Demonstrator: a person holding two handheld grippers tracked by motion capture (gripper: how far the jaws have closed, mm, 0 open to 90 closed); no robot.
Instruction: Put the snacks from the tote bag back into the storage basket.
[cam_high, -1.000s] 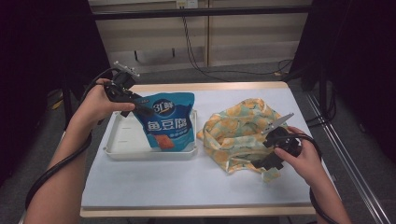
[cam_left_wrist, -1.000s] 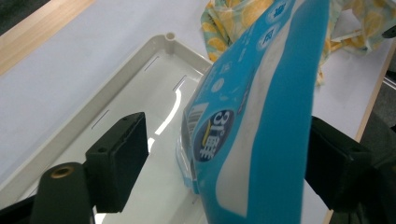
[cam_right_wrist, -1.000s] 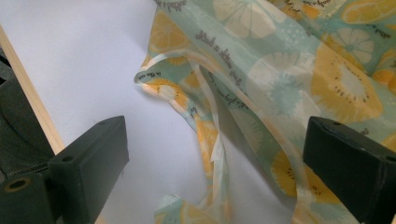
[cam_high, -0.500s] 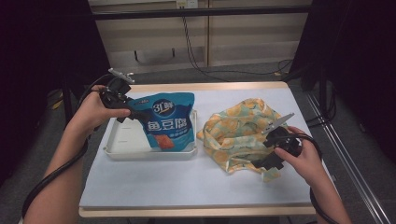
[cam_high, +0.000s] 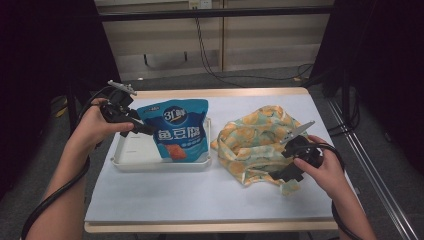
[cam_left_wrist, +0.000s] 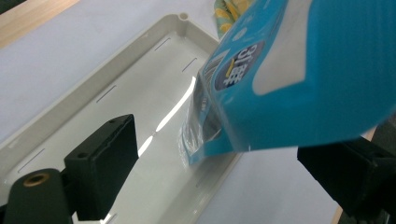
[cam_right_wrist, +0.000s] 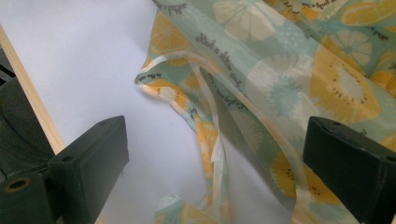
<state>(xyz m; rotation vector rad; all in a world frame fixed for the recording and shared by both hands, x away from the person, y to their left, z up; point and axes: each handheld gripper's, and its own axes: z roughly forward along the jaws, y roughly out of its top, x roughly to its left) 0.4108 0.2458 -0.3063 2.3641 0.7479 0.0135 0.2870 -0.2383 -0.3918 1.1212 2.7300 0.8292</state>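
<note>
With the snack bag (cam_high: 179, 131) let go in the tray (cam_high: 131, 161), both grippers' fingers stand open; next, the left gripper (cam_high: 139, 127) must draw clear.

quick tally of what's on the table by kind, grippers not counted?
Snack bag, blue: 1
Tray, white: 1
Fruit-print cloth bag: 1
Total: 3
</note>
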